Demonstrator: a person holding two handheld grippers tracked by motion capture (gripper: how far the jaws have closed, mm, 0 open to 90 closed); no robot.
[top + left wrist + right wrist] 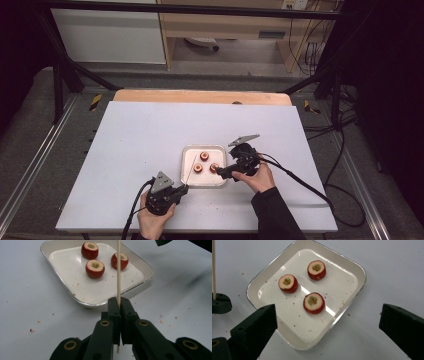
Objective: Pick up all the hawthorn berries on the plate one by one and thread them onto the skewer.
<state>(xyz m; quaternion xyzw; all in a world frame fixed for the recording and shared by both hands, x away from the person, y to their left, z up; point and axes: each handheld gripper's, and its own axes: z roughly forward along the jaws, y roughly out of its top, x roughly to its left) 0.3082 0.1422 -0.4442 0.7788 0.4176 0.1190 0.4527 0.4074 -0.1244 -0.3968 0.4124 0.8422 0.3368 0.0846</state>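
Three cored red fruits point(204, 156) point(198, 168) point(214, 167) stand upright in a shallow white tray point(187, 150) at the middle of the table. My left gripper point(182, 190) point(119, 302), near the tray's front left corner, is shut on a thin wooden skewer point(190, 169) point(118, 270). The skewer reaches up over the tray beside the right fruit point(119, 261). My right gripper point(222, 172) point(328, 315) hovers over the tray's right side, open, its jaws wide apart above the nearest fruit point(313, 303) with nothing between them.
Red crumbs dot the white tabletop point(140, 130) around the tray. A wooden strip point(200, 96) runs along the table's far edge. Cables trail from both grippers toward the front and right. A dark metal frame point(60, 75) surrounds the table.
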